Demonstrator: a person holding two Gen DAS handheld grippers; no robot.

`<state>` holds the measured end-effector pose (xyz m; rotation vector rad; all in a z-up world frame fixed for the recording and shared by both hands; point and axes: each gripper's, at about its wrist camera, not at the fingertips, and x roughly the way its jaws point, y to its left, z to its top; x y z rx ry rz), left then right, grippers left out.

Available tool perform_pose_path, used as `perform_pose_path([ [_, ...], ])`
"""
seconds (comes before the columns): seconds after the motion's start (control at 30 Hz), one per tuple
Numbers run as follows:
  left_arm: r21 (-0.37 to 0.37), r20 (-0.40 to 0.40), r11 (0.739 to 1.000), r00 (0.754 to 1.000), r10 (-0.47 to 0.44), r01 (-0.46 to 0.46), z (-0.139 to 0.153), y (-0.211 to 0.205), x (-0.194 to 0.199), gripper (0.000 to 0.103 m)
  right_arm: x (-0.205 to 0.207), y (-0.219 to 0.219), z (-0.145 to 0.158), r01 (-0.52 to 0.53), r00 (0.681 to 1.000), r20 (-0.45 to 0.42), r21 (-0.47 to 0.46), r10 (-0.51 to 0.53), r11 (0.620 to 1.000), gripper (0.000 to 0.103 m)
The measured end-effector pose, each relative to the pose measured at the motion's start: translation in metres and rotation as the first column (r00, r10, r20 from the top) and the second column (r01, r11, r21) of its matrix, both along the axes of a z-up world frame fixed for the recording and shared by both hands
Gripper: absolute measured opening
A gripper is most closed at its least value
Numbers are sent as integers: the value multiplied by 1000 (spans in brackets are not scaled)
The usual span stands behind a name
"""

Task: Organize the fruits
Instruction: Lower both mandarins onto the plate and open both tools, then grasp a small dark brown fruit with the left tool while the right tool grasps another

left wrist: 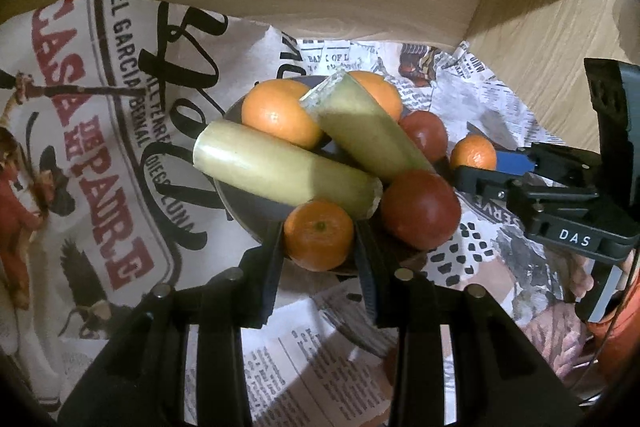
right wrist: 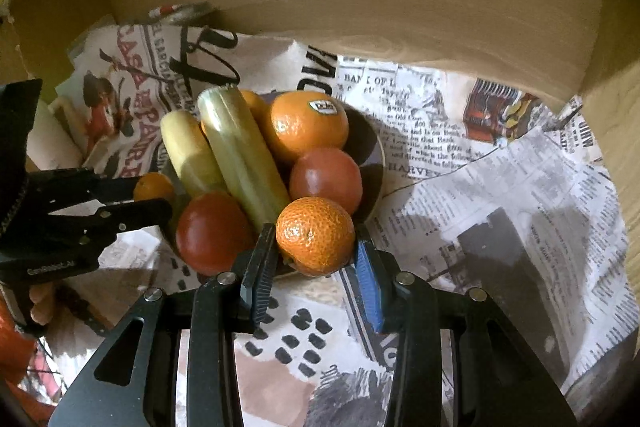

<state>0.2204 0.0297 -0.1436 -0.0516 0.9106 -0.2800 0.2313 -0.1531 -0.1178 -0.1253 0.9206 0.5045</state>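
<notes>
Between the left claw's (left wrist: pixel 319 247) fingers sits a small mandarin (left wrist: pixel 319 240), gripped at the near rim of the dark bowl (left wrist: pixel 236 187). The right claw (right wrist: pixel 316 255) likewise clamps a second mandarin (right wrist: pixel 316 235) at the bowl's other edge. Just past both lie two pale green stalks (left wrist: pixel 280 173), red tomatoes (left wrist: pixel 420 209) and larger oranges (right wrist: pixel 306 125). Printed newspaper sheets (right wrist: pixel 500 187) cover the desk beneath, and beyond them rises a curved pale wooden wall (right wrist: pixel 400 7).

left claw (left wrist: pixel 319 247): black, silver pins | right claw (right wrist: pixel 316 259): blue pad, "DAS" label | sleeve perhaps orange
</notes>
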Motion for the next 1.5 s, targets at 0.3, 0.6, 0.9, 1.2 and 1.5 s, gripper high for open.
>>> perform_pose_path([
  [0.3, 16, -2, 1000, 1000, 5, -5, -3, -3, 4, 37, 7, 2, -6, -16, 1000, -12, -4, 16, 1000, 35],
  [0.6, 23, 19, 1000, 1000, 21, -21, 3, -1, -1, 50, 3, 0, -1, -7, 1000, -6, 8, 7, 1000, 47],
  [0.9, 21, 85, 999, 996, 39, -41, 26, 2, -29, 54, -23, -4, 29, -10, 997, 72, 46, 6, 999, 50],
  [1.2, 28, 49, 999, 999, 19, -20, 12, -15, -67, 54, -63, -7, 37, -29, 993, 114, 69, 21, 997, 50],
  [1.5, 14, -7, 1000, 1000, 15, -15, -14, -33, -87, 54, -89, -16, 18, -27, 997, 70, 82, 21, 996, 50],
])
